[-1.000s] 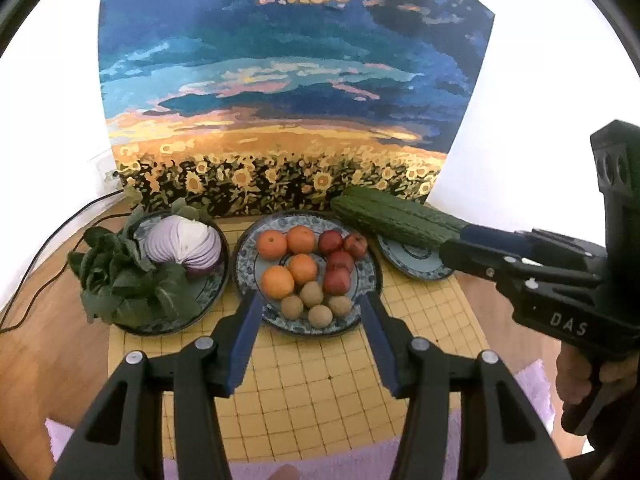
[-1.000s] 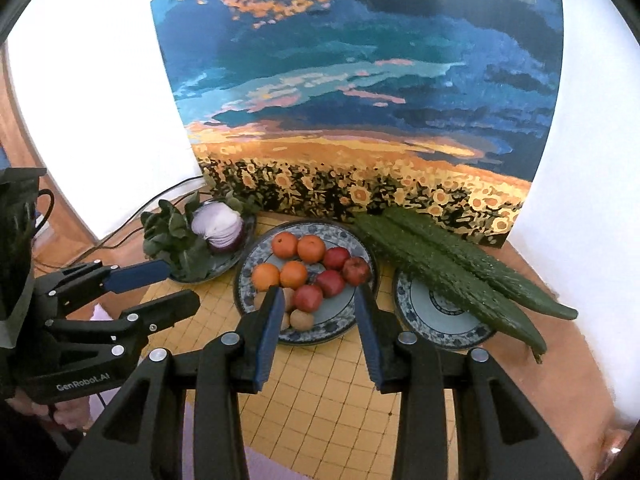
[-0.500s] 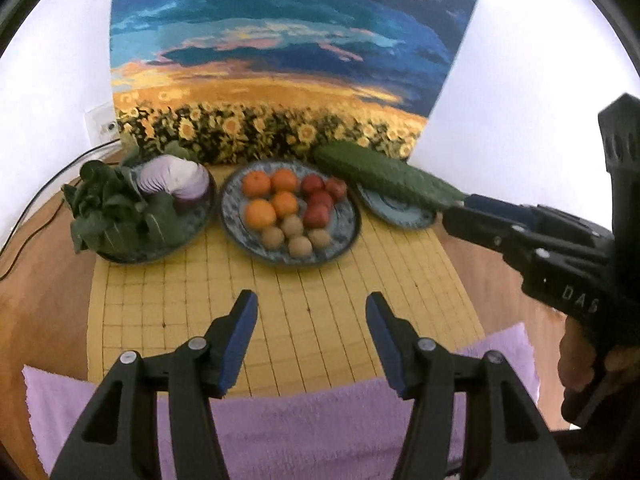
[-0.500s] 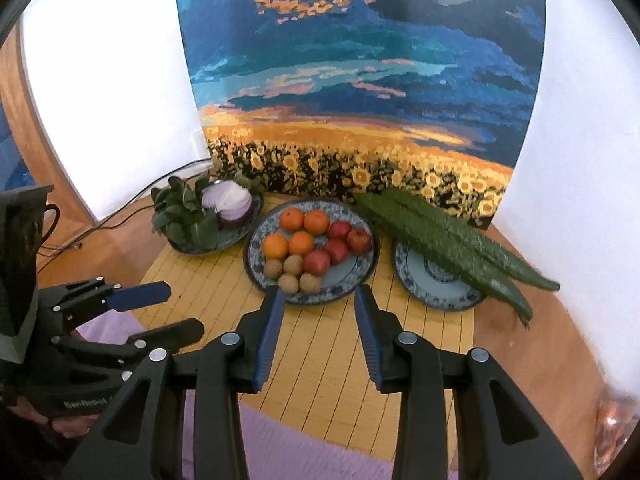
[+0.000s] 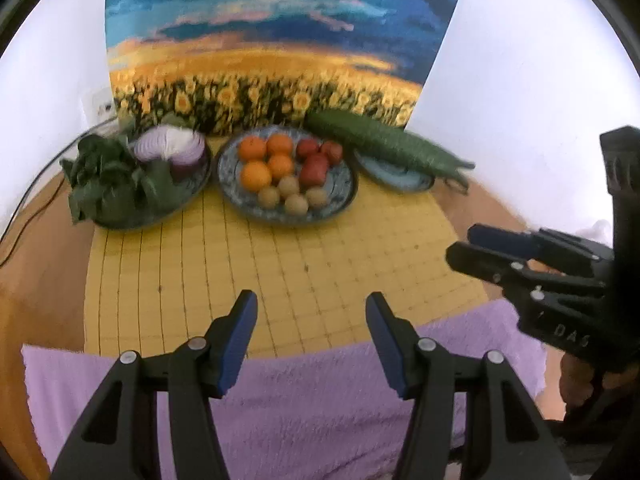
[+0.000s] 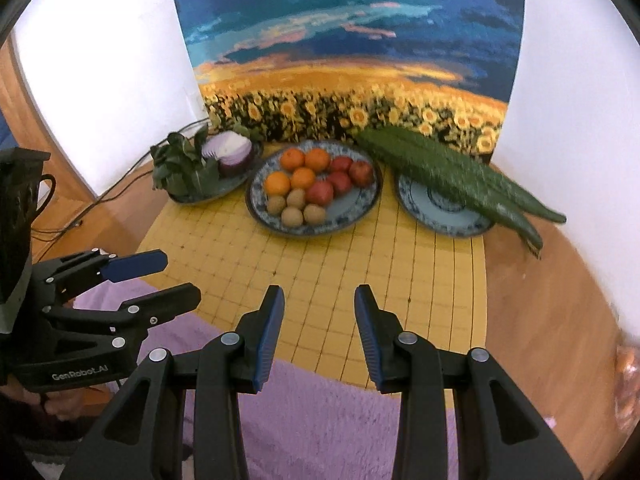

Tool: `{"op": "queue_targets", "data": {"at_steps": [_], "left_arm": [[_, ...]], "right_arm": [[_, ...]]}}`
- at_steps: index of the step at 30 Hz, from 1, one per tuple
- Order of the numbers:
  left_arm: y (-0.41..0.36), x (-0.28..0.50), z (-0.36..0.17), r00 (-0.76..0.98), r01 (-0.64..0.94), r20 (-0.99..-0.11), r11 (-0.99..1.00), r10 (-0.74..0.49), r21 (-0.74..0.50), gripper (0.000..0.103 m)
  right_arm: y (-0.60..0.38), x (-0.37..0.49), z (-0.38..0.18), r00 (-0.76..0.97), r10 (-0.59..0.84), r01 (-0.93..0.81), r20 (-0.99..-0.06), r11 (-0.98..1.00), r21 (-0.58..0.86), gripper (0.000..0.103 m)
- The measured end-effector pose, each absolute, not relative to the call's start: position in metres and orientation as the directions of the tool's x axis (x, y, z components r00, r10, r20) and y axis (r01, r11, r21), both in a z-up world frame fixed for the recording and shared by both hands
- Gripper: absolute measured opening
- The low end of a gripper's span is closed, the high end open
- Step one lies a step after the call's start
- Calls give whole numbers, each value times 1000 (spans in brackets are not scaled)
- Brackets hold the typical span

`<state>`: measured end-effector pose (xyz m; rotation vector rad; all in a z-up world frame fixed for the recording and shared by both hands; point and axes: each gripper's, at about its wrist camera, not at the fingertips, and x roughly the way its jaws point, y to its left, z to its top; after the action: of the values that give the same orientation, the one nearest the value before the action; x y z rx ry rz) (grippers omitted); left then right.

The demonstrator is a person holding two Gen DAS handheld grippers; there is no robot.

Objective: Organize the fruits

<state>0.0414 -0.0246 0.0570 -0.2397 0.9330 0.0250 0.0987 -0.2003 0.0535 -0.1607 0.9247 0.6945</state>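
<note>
Left wrist view: the left gripper [image 5: 308, 312] hangs over the yellow mat [image 5: 280, 272], jaws half apart and empty. At twelve o'clock sits the fruit plate [image 5: 344, 200]: four oranges [image 5: 256, 175], four red apples [image 5: 314, 170], four brown kiwis [image 5: 297, 204].

Right wrist view: the right gripper [image 6: 318, 312], jaws narrowly apart, holds nothing. Two cucumbers [image 6: 440, 172] cross the one-o'clock plate [image 6: 440, 220]; one halved onion [image 6: 230, 152] lies at eleven.

Home dining spot: wooden table [image 6: 540, 320], bamboo mat [image 6: 400, 256], food plates [image 6: 360, 204], sunflower painting [image 6: 352, 60].
</note>
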Motion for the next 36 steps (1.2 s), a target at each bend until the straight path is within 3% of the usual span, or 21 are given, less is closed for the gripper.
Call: {"op": "queue_targets", "data": {"at_steps": [12, 28, 32, 36], "left_arm": [[-28, 24, 22, 468, -168, -881, 972, -70, -166, 59], [-13, 6, 8, 347, -170, -937, 979, -46, -111, 59], [-2, 8, 12, 346, -148, -938, 986, -18, -73, 59], [5, 6, 10, 352, -166, -936, 984, 5, -57, 59]], "right_arm": [[-221, 89, 2, 309, 409, -551, -859, 813, 188, 38], [-242, 58, -12, 254, 327, -497, -910, 852, 167, 38], [-243, 58, 4, 279, 364, -496, -889, 847, 191, 50], [-244, 61, 9, 334, 349, -486, -876, 860, 157, 56]]}}
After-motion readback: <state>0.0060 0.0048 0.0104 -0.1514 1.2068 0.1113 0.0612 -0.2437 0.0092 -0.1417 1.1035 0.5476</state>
